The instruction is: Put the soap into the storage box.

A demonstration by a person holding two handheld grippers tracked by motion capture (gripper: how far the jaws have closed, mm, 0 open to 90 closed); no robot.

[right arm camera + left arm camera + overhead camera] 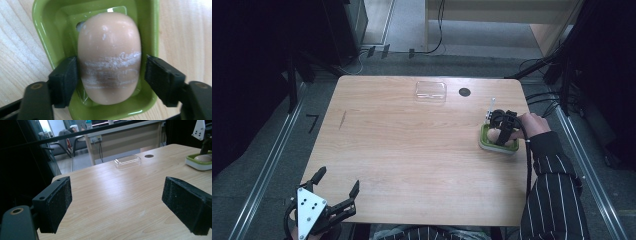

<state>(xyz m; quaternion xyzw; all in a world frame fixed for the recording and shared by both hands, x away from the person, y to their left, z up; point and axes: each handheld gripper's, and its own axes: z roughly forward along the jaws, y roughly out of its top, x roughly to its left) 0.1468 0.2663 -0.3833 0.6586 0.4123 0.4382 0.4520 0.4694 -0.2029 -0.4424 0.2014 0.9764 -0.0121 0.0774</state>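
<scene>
A pale pink soap bar [110, 57] with white scuff marks lies in a green soap dish [147, 32] at the table's right side [497, 146]. My right gripper [112, 75] reaches down into the dish with its jaws on either side of the bar. One pad touches the soap and the other stands a sliver away, so it is open. In the high view this right gripper [503, 131] is held by a hand in a striped sleeve. My left gripper [337, 181] hovers open at the table's front left corner, with nothing between its pads [56, 202].
A clear plastic lid [431, 91] lies at the far middle of the wooden table [412, 150], beside a round black hole [464, 92]. Cables and dark stands surround the table on the floor. The dish [197, 163] and soap show far right in the left gripper view.
</scene>
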